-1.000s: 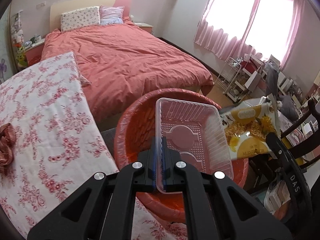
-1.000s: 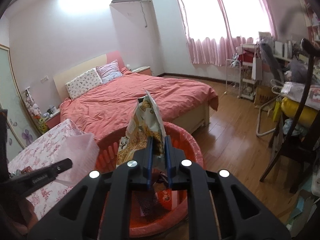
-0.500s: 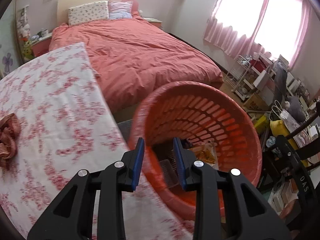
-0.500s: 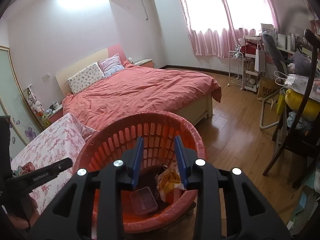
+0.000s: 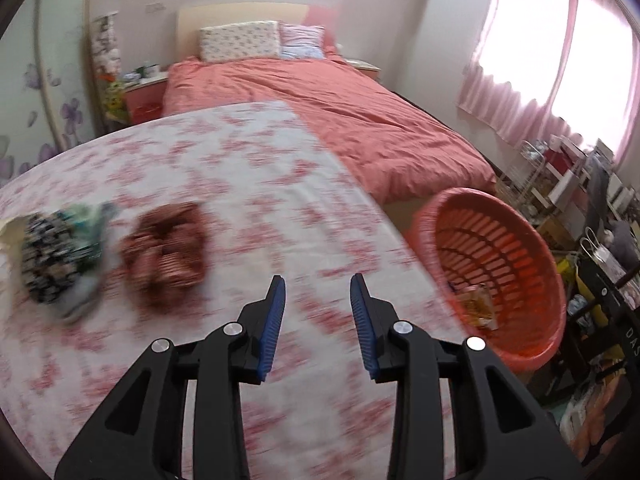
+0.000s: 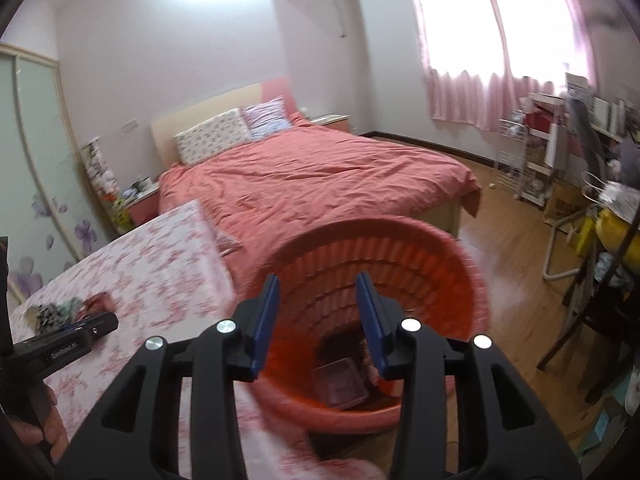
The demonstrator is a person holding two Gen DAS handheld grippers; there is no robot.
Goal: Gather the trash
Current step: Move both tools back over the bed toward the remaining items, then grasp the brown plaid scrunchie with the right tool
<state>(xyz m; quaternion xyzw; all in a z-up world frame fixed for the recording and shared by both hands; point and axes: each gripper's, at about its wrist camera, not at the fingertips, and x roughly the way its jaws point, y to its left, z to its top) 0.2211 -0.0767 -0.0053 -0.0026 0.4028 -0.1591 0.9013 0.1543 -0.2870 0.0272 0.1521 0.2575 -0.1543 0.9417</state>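
Between pickups. L claw (image 5: 317,312) opening, empty, over table (image 5: 248,184); R claw (image 6: 318,316) opening, empty, above basket (image 6: 476,280). Trash: wrappers (image 5: 60,256) + brown wad (image 5: 166,254) mid-left of frame. Next, prob.: L to wad, straddle, close.

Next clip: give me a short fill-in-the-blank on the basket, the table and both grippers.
1. The clear tray lies inside the ____ basket.
2. Between the left gripper's opening jaws there is ____.
3. The brown bundle lies on the ____ tablecloth.
4. The right gripper hangs over the ____.

Missing words: red; nothing; floral; basket
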